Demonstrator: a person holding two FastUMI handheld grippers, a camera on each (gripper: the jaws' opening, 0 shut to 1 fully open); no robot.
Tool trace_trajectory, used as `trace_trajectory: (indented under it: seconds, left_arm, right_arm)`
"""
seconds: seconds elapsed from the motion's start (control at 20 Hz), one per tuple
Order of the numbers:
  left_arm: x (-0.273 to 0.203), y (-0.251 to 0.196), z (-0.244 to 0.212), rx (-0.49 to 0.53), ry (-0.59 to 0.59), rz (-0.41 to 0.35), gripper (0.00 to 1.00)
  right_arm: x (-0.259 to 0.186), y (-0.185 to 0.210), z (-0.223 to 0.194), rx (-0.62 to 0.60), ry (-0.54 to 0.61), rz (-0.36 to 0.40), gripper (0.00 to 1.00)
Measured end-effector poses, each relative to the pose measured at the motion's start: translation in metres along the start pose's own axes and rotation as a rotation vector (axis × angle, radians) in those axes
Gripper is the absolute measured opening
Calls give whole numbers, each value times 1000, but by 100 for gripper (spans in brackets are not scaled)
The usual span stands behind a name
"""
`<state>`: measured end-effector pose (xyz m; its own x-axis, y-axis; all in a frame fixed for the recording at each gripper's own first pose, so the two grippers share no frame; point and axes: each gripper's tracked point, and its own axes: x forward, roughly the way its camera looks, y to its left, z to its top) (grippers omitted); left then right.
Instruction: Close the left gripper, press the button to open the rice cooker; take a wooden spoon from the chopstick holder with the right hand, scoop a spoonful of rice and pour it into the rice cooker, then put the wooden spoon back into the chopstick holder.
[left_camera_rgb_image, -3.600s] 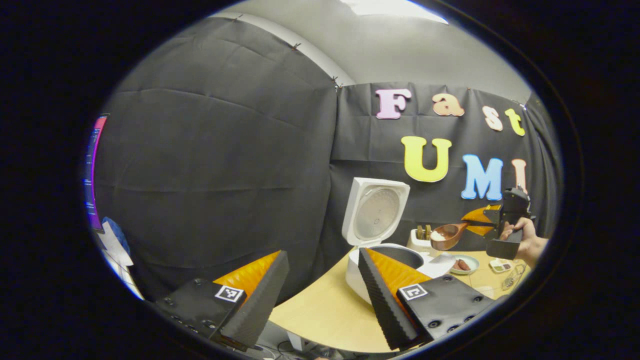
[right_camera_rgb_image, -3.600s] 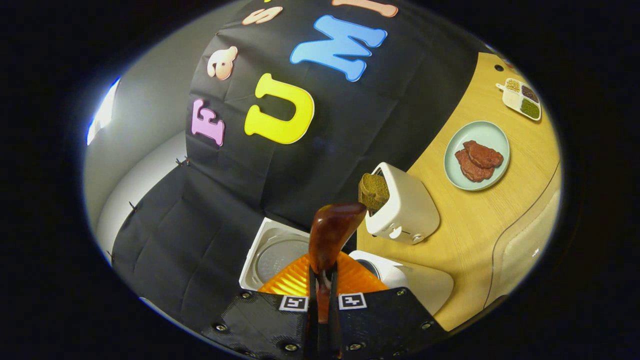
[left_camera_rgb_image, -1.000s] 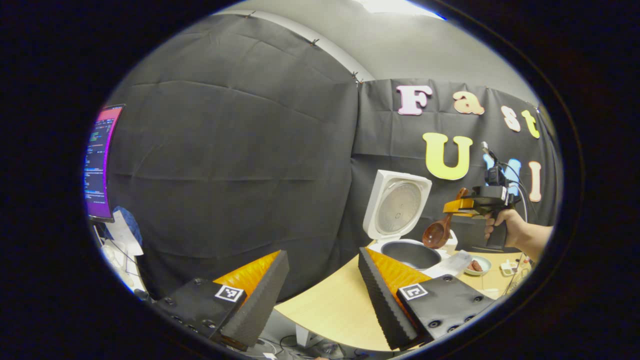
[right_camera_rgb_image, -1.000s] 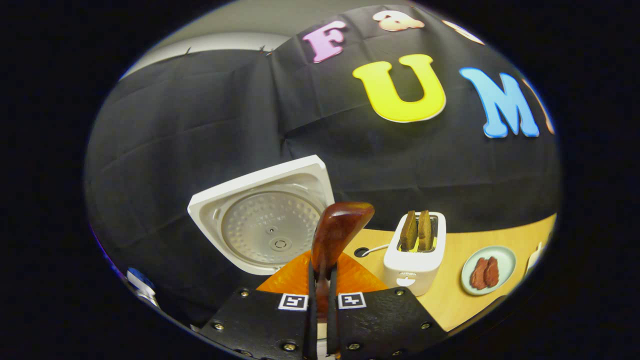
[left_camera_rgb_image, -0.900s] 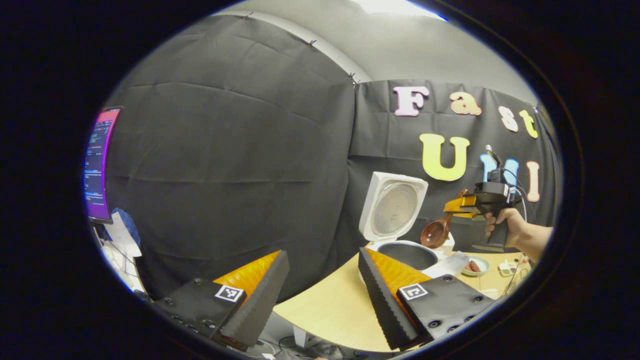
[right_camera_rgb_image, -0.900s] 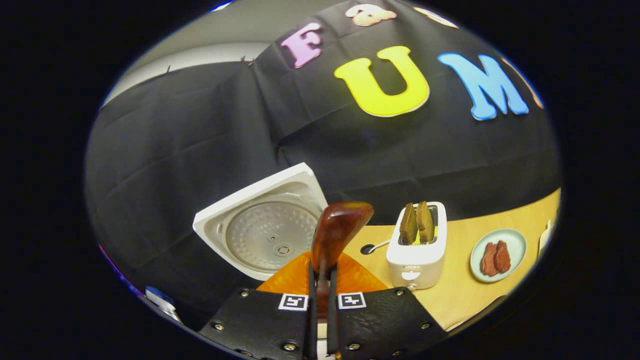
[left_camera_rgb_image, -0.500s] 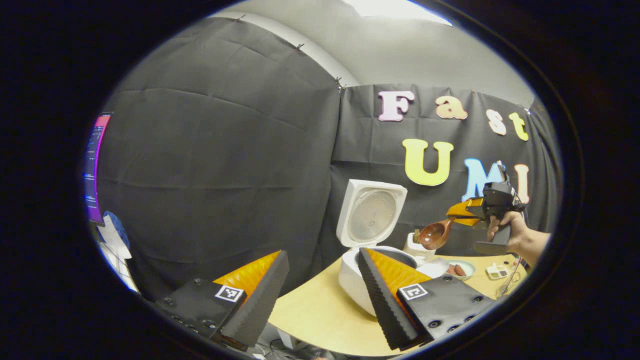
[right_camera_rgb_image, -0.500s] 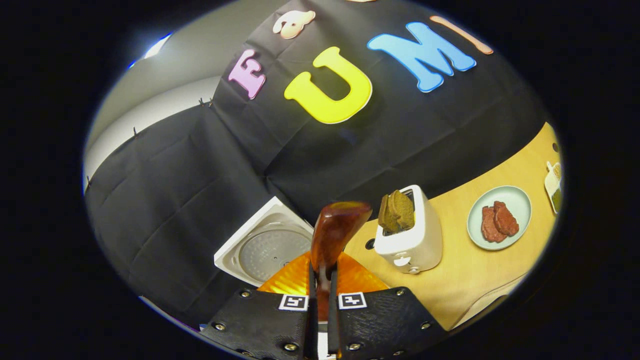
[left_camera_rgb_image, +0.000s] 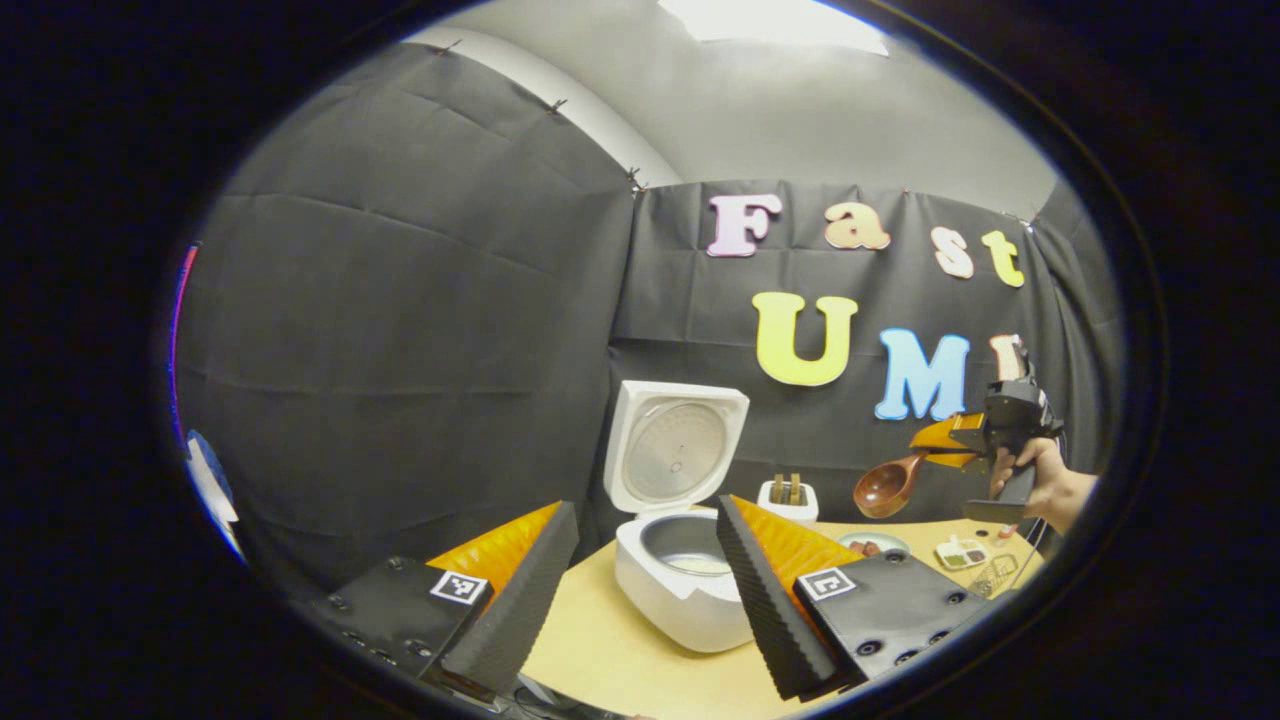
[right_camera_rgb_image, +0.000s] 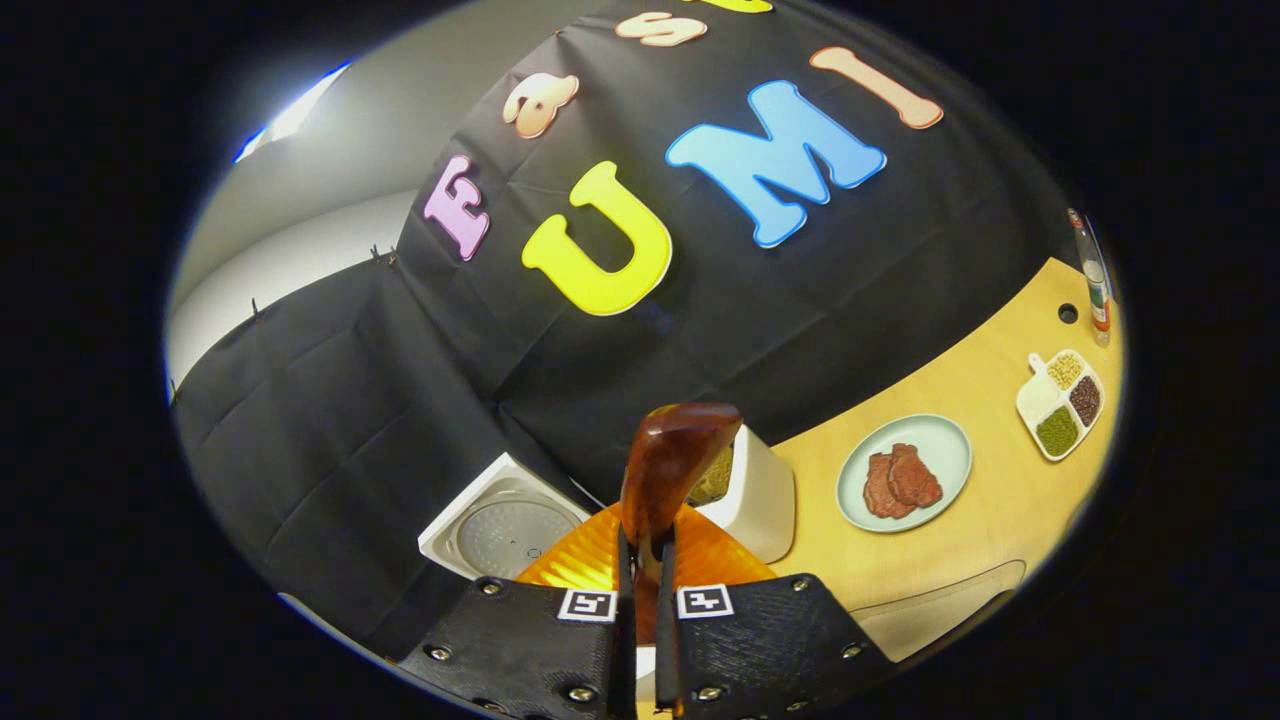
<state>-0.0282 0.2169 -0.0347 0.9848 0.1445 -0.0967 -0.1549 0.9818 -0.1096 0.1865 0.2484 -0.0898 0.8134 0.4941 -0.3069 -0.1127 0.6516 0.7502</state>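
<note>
A black cloth wall backs a pale wooden table (left_camera_rgb_image: 600, 650) in the booth. On it stands one white rice cooker (left_camera_rgb_image: 672, 590), its lid (left_camera_rgb_image: 675, 445) raised upright and the dark inner pot exposed. In the left gripper view the left gripper (left_camera_rgb_image: 640, 590) hangs near the table's near edge with its fingers spread wide apart, gripping nothing. To the right, a hand (left_camera_rgb_image: 1040, 480) carries the right gripper (left_camera_rgb_image: 945, 445), which is clamped on the handle of one wooden spoon (left_camera_rgb_image: 885, 487); the spoon's bowl hangs above the table, well apart from the cooker and to its right. In the right gripper view the spoon (right_camera_rgb_image: 670, 470) rises between the pinched fingers. The bowl looks empty, so the pouring seems done and the step in hand is likely returning the spoon; the next move would call for lowering it handle-up into the chopstick holder, which cannot be made out here. Also present: one toaster (right_camera_rgb_image: 750, 495), one plate (right_camera_rgb_image: 905, 475) with two pieces of meat, one divided dish (right_camera_rgb_image: 1060, 405) of grains and beans.
</note>
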Motion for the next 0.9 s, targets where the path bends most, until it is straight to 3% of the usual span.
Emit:
trace_trajectory:
  seconds: [0.45, 0.9]
  left_arm:
    - [5, -71, 13, 22, -30, -95, 96]
    - [8, -135, 8, 20, -21, -173, 99]
  right_arm:
    - [-76, -94, 61, 15, -111, -141, 8]
    - [-146, -187, 89, -3, -171, -313, 8]
